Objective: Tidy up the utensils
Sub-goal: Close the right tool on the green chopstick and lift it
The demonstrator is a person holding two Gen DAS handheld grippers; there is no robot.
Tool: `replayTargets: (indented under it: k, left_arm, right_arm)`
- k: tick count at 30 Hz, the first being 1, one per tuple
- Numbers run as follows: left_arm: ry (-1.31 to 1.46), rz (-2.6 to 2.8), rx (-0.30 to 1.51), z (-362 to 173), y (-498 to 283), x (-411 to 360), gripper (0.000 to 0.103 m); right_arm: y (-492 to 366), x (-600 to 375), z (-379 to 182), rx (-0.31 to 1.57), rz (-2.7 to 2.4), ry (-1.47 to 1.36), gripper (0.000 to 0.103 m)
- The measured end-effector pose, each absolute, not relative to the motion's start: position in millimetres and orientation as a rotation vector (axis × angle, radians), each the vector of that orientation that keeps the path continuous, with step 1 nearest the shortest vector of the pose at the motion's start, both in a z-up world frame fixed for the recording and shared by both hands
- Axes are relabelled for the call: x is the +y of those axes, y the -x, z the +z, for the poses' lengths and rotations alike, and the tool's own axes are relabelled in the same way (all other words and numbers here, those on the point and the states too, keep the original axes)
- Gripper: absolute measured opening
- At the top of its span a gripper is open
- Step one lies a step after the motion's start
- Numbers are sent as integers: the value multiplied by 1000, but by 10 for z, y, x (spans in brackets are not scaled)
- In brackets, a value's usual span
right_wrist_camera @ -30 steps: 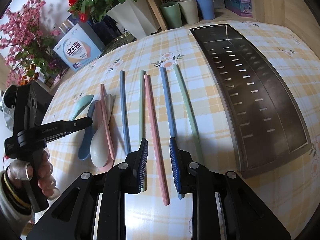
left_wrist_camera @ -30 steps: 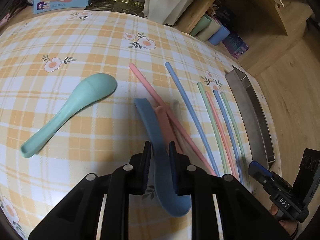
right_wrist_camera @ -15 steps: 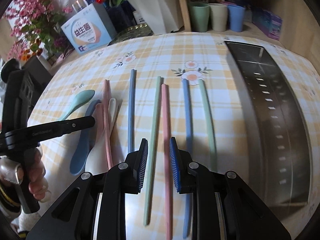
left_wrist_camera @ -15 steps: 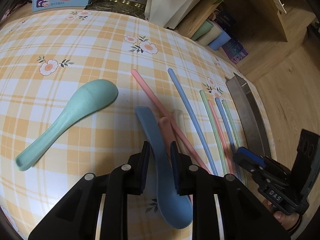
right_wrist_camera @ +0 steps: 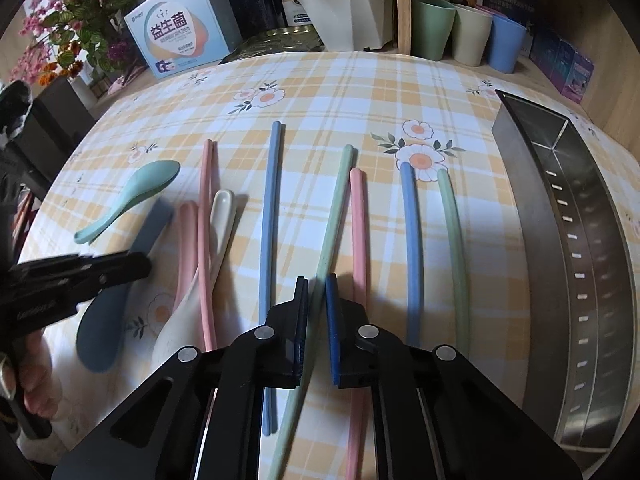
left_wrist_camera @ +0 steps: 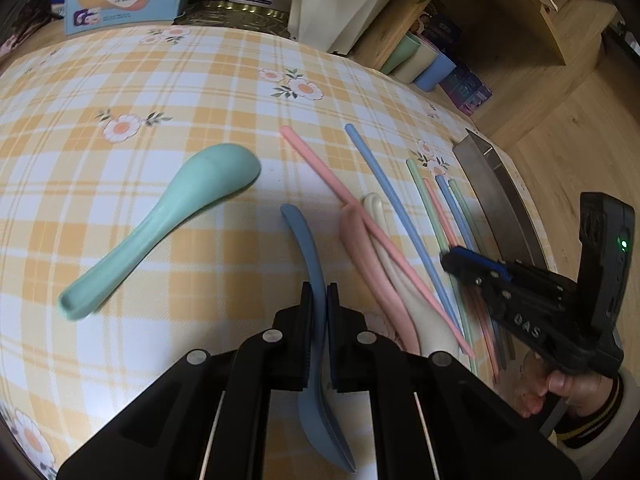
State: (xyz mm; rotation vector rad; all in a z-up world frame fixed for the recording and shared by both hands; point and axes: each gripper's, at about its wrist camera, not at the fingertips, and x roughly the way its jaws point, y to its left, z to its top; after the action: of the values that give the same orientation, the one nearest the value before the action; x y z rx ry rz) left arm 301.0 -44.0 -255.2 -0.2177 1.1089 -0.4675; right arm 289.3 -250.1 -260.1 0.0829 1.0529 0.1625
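On a yellow plaid tablecloth (right_wrist_camera: 320, 92) with flower prints, the utensils lie in a loose row. Left gripper (left_wrist_camera: 319, 300): its two pads are closed onto the handle of the blue spoon (left_wrist_camera: 316, 360), which runs between them with its bowl nearest the camera. Far left of it lies the green spoon (left_wrist_camera: 172, 216), apart from the rest. Just right of the blue spoon, the pink spoon (left_wrist_camera: 368, 264) and the cream spoon (left_wrist_camera: 400, 280) lie side by side and touching, with a pink chopstick (left_wrist_camera: 344, 196) lying diagonally across them. Right gripper (right_wrist_camera: 317, 296): narrowly open, its fingers straddle a green chopstick (right_wrist_camera: 332, 216) without visibly pressing it. To either side lie a blue chopstick (right_wrist_camera: 269, 216), a second pink chopstick (right_wrist_camera: 359, 224), a second blue chopstick (right_wrist_camera: 412, 240) and a second green chopstick (right_wrist_camera: 454, 240). Far right, a perforated steel tray (right_wrist_camera: 532, 240) sits along the table edge. Three cups (right_wrist_camera: 468, 34) stand at the far side.
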Motion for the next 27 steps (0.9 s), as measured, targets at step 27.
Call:
replayTargets:
  k: [27]
  left_arm:
    - [274, -440, 1003, -2112, -2355, -419, 7]
  right_arm:
    - [-2252, -2848, -2246, 888, 175, -243, 6]
